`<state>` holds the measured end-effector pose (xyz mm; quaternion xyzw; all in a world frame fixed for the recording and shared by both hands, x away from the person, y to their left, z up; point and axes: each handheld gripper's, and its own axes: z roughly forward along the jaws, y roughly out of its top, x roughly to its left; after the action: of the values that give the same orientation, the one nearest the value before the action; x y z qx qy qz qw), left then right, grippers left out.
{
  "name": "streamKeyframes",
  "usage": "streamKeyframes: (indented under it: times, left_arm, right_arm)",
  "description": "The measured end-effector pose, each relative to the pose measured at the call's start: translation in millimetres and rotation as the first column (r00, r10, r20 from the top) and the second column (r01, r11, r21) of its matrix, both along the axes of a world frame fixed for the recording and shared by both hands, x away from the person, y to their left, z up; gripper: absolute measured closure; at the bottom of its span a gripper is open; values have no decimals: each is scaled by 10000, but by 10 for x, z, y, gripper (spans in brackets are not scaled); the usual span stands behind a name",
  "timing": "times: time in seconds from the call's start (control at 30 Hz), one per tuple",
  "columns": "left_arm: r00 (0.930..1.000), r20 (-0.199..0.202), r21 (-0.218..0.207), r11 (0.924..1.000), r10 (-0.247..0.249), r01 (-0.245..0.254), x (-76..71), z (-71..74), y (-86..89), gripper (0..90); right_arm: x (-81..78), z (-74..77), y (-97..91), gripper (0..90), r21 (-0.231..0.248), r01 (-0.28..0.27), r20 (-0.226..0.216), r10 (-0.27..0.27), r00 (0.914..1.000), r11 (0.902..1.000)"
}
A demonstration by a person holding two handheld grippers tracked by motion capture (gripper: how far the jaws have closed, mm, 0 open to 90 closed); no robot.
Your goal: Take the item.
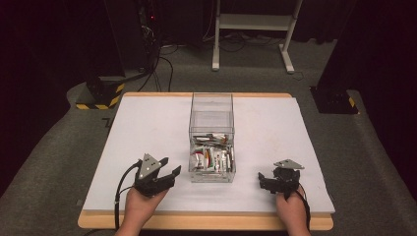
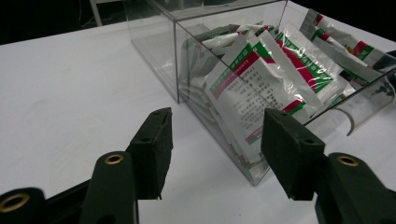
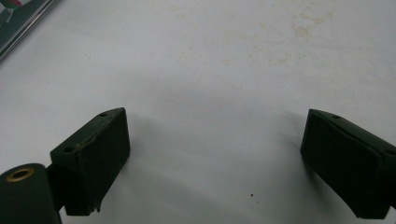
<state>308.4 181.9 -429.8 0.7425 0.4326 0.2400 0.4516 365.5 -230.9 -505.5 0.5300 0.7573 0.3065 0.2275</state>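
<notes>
Left gripper (image 2: 215, 154) faces printed sachets (image 2: 261, 88); high view blurs them.

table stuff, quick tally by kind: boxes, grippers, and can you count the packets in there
clear box: 1, two compartments in a row
hand-held grippers: 2, left gripper and right gripper, both open and empty
packets, white with red and green: too overlapped to count, all in the near compartment
total: 3 things, plus the uncounted packets

Clear glossy plastic box (image 1: 211, 123); shiny foil sachets (image 2: 261, 79); matt white tabletop (image 1: 275, 132).
</notes>
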Motion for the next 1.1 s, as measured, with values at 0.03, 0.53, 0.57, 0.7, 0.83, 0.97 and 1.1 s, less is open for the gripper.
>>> streamKeyframes:
  times: [0.03,0.53,0.57,0.7,0.83,0.97,1.1]
  left_arm:
    - [10000,23,-10,10000,0,0,2,13,-10,440]
    - [9997,145,-70,9997,-212,213,61,120,-164,444]
    - [9996,152,-64,9997,-243,244,66,124,-176,445]
    - [9993,175,-36,9994,-338,338,84,147,-234,446]
    - [9989,194,-11,9991,-425,426,101,171,-286,447]
    - [9985,214,20,9988,-495,495,119,189,-331,448]
    - [9981,247,27,9984,-559,558,134,198,-365,453]
  right_arm:
    - [0,0,0,80,0,0,-1,0,10000,10000]
    - [0,0,0,80,-2,1,-3,-1,10000,10000]
    - [0,0,0,80,0,-6,-2,6,10000,10000]
    - [0,0,0,80,-2,-10,3,10,10000,10000]
    - [0,0,0,80,-1,-10,1,10,10000,10000]
    - [0,0,0,80,-3,0,-4,0,10000,10000]
    - [0,0,0,80,-3,1,-6,-1,10000,10000]
